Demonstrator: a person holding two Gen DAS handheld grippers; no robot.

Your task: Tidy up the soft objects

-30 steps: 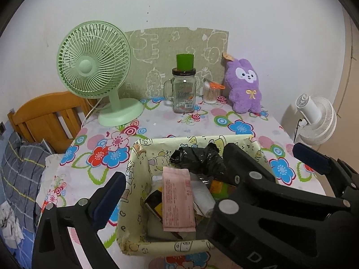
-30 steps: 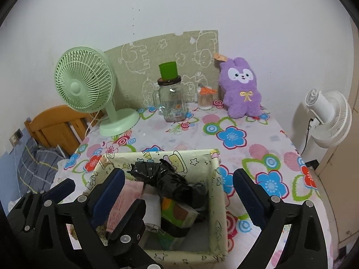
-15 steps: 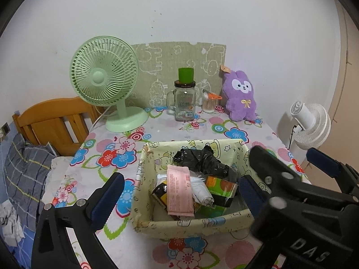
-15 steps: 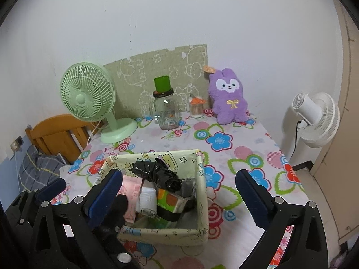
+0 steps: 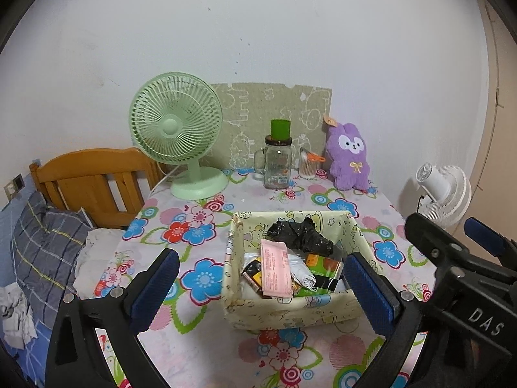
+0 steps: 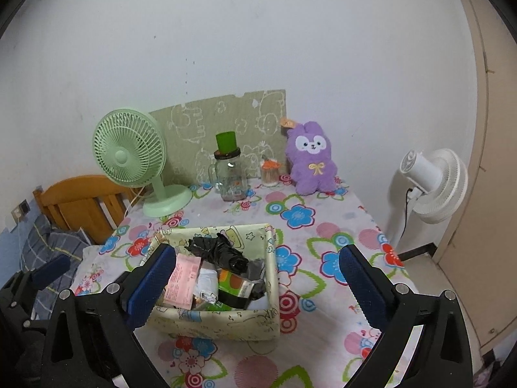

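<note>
Both tongs, left [image 5: 261,286] and right [image 6: 257,286], gape wide and empty; the black bag [image 5: 299,234] heaped at the basket's [image 5: 290,312] 12 o'clock could spill if snagged.

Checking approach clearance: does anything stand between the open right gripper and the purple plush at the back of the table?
The fabric bin sits left of the right gripper line; beyond it only bare tablecloth leads to the purple plush. Nothing visible blocks it.

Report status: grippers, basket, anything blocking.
Left gripper and right gripper open, empty. Fabric basket on table, packed: black bag, pink packet. Nothing blocking.
</note>
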